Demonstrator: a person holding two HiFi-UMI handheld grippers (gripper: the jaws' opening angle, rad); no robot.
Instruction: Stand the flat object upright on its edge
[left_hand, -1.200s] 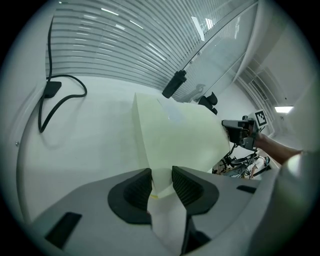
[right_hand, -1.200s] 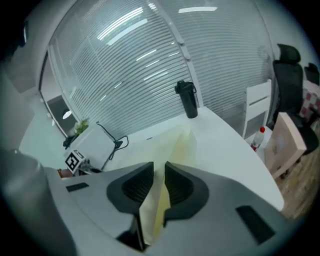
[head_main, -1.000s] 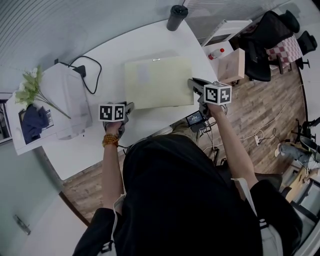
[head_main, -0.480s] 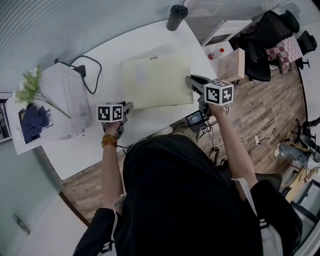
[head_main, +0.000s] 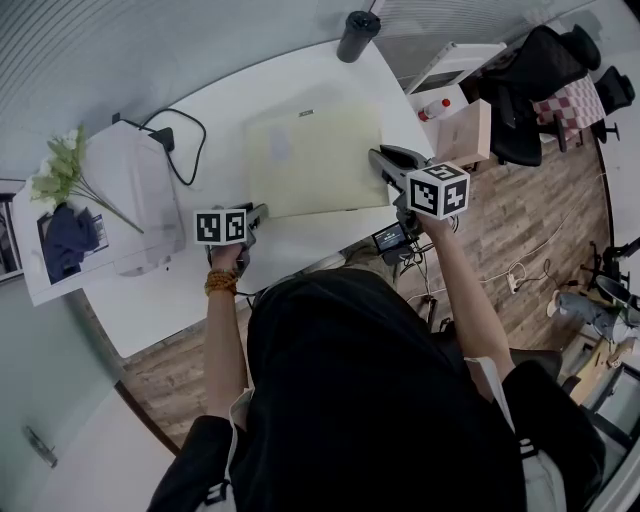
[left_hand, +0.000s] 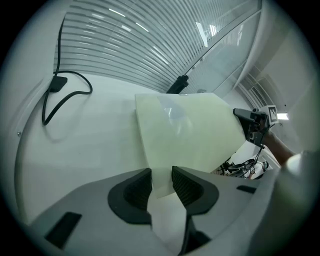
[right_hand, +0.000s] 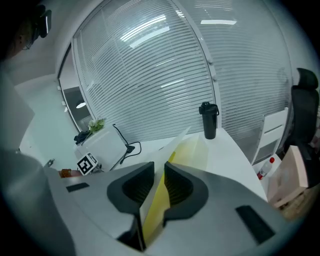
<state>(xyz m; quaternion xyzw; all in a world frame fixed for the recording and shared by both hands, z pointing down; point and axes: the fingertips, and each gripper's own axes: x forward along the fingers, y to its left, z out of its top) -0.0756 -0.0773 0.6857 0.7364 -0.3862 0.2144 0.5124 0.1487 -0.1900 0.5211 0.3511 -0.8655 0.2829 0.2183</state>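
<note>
Your left gripper (head_main: 258, 214) is clamped on the near left corner of the pale yellow sheet (head_main: 315, 160). In the left gripper view the corner fills the gap between both pads. Your right gripper (head_main: 381, 160) is clamped on the sheet's right edge. In the right gripper view the jaws stand close together with the sheet edge-on between them, its yellow edge showing.

The sheet is over the middle of the white table (head_main: 230, 110), spanning between the two grippers. It is tilted, not flat, with the right side higher. Whether its far edge touches the table cannot be told.

A dark cup (head_main: 357, 35) stands at the table's far end, well apart from the sheet. A white box (head_main: 130, 195) sits at the left, with a black cable (head_main: 188, 140) beside it and a sprig of flowers (head_main: 60, 172) on it.
</note>
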